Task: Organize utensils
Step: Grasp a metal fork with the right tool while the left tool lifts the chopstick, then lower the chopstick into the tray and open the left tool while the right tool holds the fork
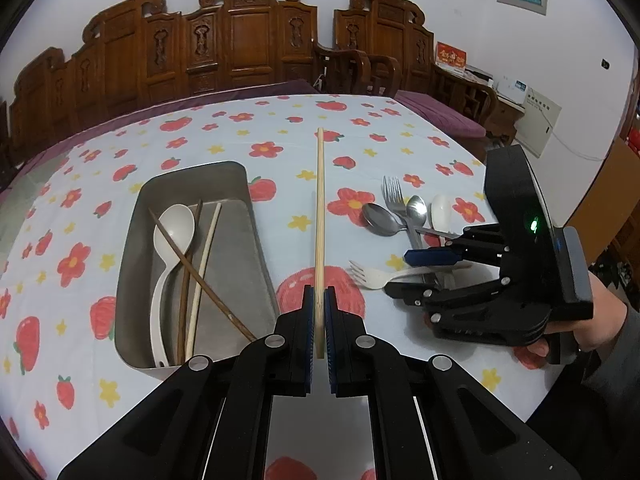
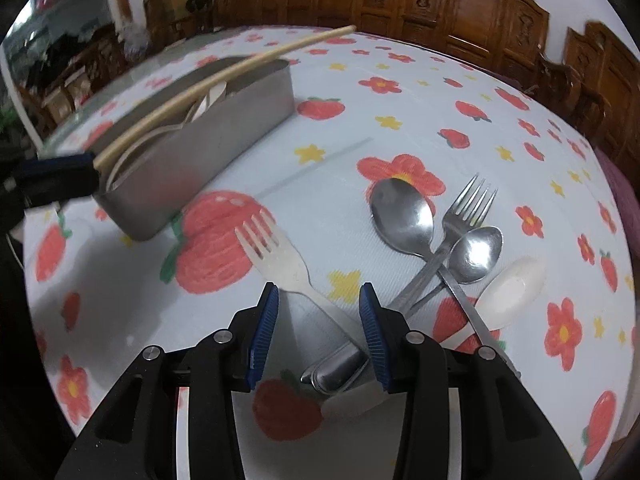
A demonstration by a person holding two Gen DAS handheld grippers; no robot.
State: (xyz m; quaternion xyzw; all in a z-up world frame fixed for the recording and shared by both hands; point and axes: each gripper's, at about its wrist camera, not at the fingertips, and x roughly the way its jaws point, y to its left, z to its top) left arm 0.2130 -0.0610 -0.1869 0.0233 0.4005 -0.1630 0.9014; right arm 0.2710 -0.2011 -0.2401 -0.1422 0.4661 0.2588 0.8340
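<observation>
L gripper (image 1: 319, 320) fingers clamped on pale chopstick (image 1: 319, 216), beside metal tray (image 1: 132, 248). R gripper (image 2: 316, 332) fingers apart, straddling white fork (image 2: 276, 256) on counter (image 2: 328, 168), no contact.

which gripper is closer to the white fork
Right. The right gripper is open with its fingers on either side of the white fork handle. The left gripper is shut on a chopstick, off to the side by the metal tray.

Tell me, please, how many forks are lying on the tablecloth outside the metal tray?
2. A white fork lies nearest the tray, its handle between the right gripper's open jaws; a steel fork lies crossed with the spoons. No others are visible.
</observation>
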